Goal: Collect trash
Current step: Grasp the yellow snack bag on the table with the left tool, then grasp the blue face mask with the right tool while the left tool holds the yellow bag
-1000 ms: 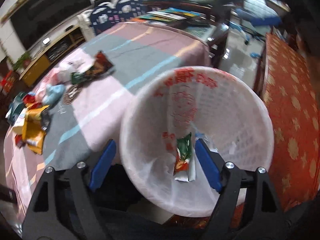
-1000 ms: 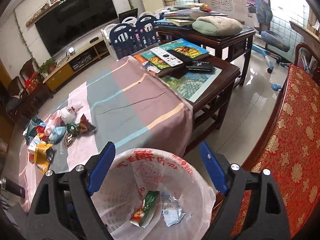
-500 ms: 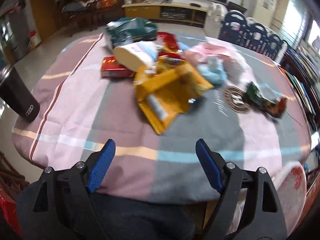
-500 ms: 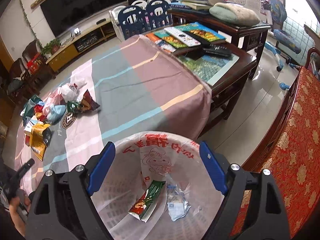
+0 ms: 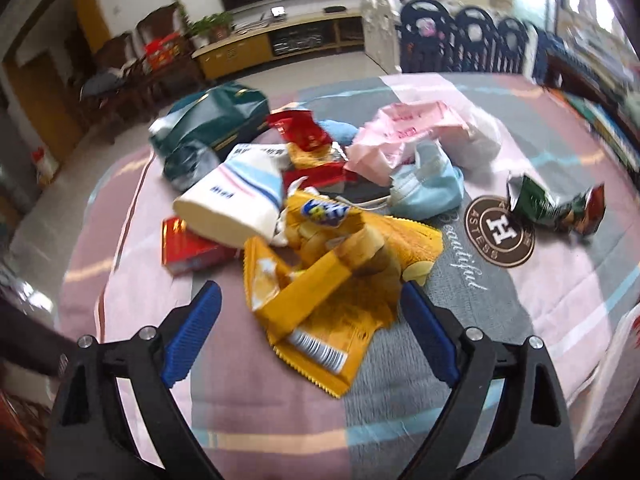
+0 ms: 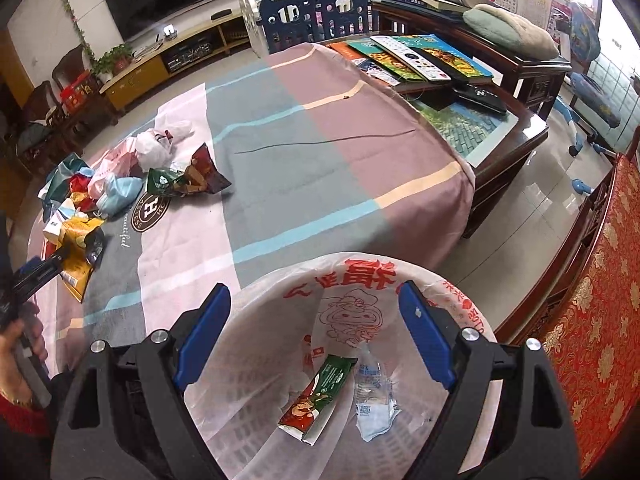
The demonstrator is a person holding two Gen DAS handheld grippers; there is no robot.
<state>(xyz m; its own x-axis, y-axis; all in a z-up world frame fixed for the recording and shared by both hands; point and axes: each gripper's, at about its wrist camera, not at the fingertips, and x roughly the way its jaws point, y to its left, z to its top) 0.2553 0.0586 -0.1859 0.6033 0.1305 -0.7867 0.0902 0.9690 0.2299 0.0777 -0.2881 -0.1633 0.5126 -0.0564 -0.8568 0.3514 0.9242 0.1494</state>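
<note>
A pile of trash lies on the striped tablecloth (image 5: 540, 292): a yellow chip bag (image 5: 332, 292), a white tissue pack (image 5: 232, 204), a red box (image 5: 188, 248), a light blue mask (image 5: 424, 192), a pink bag (image 5: 404, 132) and a green snack wrapper (image 5: 552, 204). My left gripper (image 5: 312, 332) is open, its blue pads on either side of the yellow bag's near end. My right gripper (image 6: 316, 336) is open and empty over a white-lined bin (image 6: 360, 280) holding a green-red wrapper (image 6: 320, 396) and clear plastic (image 6: 372, 400). The pile (image 6: 100, 188) and left gripper (image 6: 36, 272) also show in the right wrist view.
A dark green bag (image 5: 208, 124) lies at the back of the pile. Books and remote controls (image 6: 416, 56) sit on a dark wooden table to the right. A red patterned sofa (image 6: 592, 320) stands right of the bin. A TV cabinet (image 6: 168, 60) is at the far wall.
My left gripper swung from over the bin to the trash pile and has closed in on the yellow chip bag. The right gripper stayed over the bin.
</note>
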